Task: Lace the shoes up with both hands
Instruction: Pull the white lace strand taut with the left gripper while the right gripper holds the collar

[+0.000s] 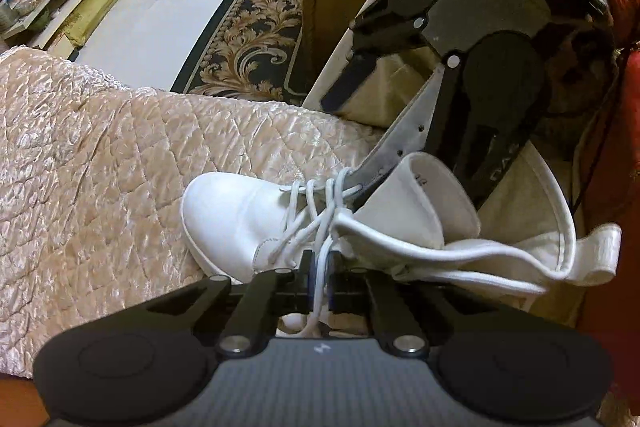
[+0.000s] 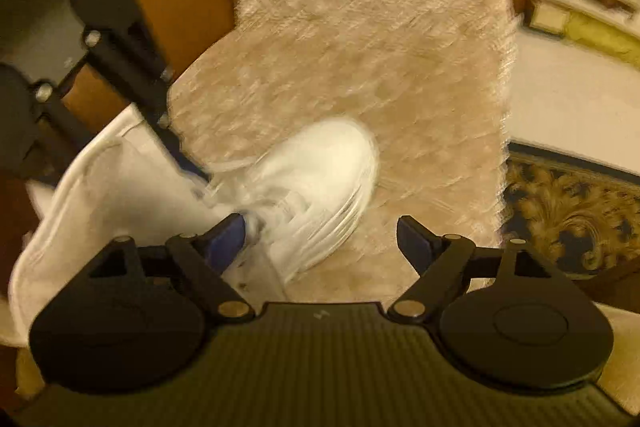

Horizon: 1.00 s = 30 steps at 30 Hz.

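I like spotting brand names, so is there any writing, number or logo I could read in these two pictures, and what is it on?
Letters on a black arm of the right claw, seen in the left wrist view: cut off, perhaps "DAS", unsure.
Small dark print inside the white boot: too small to read.
Small pale mark on the body of the left claw: a symbol, no letters.
Right wrist view: too blurred, no text readable.

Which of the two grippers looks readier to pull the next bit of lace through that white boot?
Probably the left gripper: it is already shut on the lace beside the boot. The right gripper is wide open and holds nothing, so it would have to grab first.
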Motion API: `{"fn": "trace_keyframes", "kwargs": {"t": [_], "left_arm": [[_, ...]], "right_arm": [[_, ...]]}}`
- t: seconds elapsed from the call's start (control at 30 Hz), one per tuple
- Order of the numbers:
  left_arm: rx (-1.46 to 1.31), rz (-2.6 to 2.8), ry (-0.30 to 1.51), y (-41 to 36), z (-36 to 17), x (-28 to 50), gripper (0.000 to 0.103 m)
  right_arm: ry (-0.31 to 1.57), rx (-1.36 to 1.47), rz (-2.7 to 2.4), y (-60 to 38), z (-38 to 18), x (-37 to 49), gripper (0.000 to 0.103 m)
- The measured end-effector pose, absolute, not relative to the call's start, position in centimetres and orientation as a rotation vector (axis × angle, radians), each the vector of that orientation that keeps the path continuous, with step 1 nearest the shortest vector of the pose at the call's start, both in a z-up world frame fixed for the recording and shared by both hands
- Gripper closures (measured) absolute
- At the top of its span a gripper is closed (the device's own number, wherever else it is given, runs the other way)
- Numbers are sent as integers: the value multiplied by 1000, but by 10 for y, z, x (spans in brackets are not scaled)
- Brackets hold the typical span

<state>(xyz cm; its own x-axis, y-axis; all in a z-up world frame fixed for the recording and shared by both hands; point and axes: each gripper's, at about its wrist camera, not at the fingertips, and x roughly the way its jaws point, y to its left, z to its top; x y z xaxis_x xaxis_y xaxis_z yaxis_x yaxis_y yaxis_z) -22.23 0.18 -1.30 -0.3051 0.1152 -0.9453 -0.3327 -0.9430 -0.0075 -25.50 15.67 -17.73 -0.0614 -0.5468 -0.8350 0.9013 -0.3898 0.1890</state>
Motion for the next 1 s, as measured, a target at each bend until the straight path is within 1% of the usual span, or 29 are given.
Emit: {"fn": "trace_keyframes", "kwargs": {"t": [0.1,0.23,0.47,0.67,0.73,0.87,1.0], "left_arm": [[-1634,2325,266,3,-13,-221,99],[-1643,2305,318,5,-16,-224,100],[-1669,2288,306,2,-23,-226,102],[-1660,2282,323,5,-22,-224,102],[-1654,2291,308,4,-22,-222,102],[-1626,2288,328,6,-21,-225,102],[-1587,2278,335,10,-19,-233,101]], "right_arm": [[483,1178,-1642,157,-179,-264,13],[443,1252,-1624,157,-182,-270,12],[416,1196,-1685,153,-182,-262,12],[370,1016,-1815,159,-178,-248,12],[374,1023,-1780,158,-177,-249,12],[353,1190,-1677,163,-179,-266,12],[401,1276,-1647,169,-176,-276,12]]}}
